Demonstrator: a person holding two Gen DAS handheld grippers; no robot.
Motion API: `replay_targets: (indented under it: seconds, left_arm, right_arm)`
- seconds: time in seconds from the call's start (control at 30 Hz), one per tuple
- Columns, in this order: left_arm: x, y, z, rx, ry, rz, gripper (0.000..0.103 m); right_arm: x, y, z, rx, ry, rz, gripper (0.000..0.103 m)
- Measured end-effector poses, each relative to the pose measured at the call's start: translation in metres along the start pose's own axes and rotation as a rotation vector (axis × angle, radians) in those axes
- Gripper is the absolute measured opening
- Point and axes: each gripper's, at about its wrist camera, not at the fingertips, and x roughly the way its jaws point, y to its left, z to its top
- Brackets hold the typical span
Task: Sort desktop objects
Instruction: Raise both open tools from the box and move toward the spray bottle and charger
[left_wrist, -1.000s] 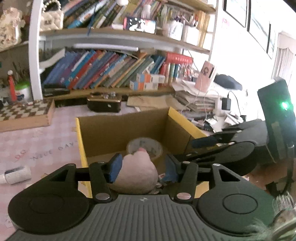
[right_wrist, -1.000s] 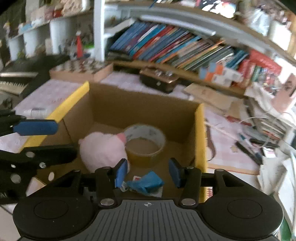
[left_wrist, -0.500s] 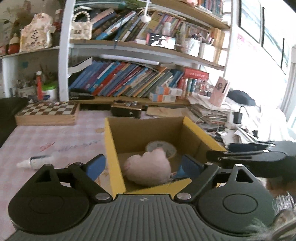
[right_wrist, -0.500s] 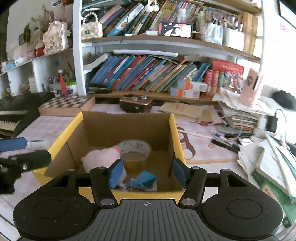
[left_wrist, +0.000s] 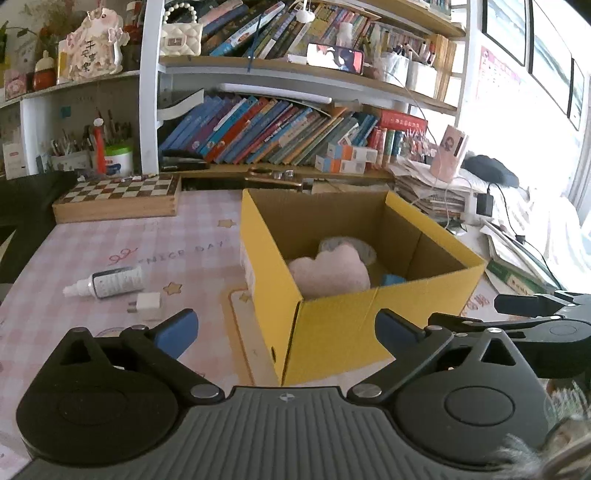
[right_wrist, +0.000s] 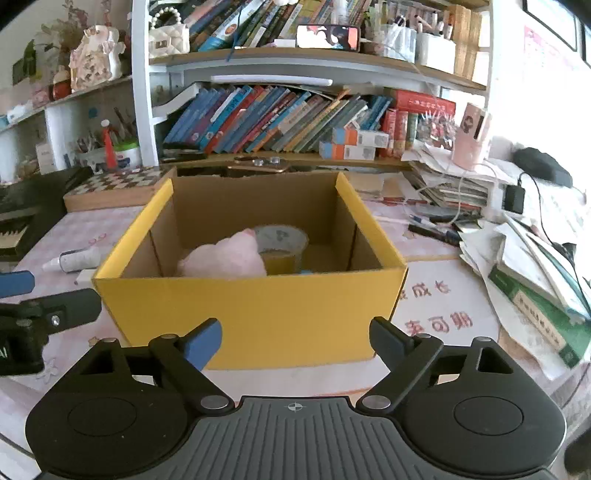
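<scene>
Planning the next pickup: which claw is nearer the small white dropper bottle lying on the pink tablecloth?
Left. The left claw is open just right of the small white dropper bottle; the right claw faces the yellow cardboard box, farther right.

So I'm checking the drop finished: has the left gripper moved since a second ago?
Yes. The left gripper has pulled back out of the yellow box, open, leaving the pink plush inside.

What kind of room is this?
Probably a home study or bedroom desk: shelves crammed with books, a chessboard on the pink checked tablecloth, and stacked papers.
</scene>
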Motion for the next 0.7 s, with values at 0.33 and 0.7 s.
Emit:
replay_targets:
  seconds: [0.33,0.7]
  left_arm:
    - [-0.023,0.029,-0.022,0.004,0.037,-0.017,0.103]
    - [-0.059,0.066,-0.042,0.014,0.068,-0.019,0.103]
  right_arm:
    - [-0.021,0.034,-0.023,0.034,0.053,-0.034,0.091]
    - [-0.051,0.081,-0.049,0.041,0.083,-0.025,0.095]
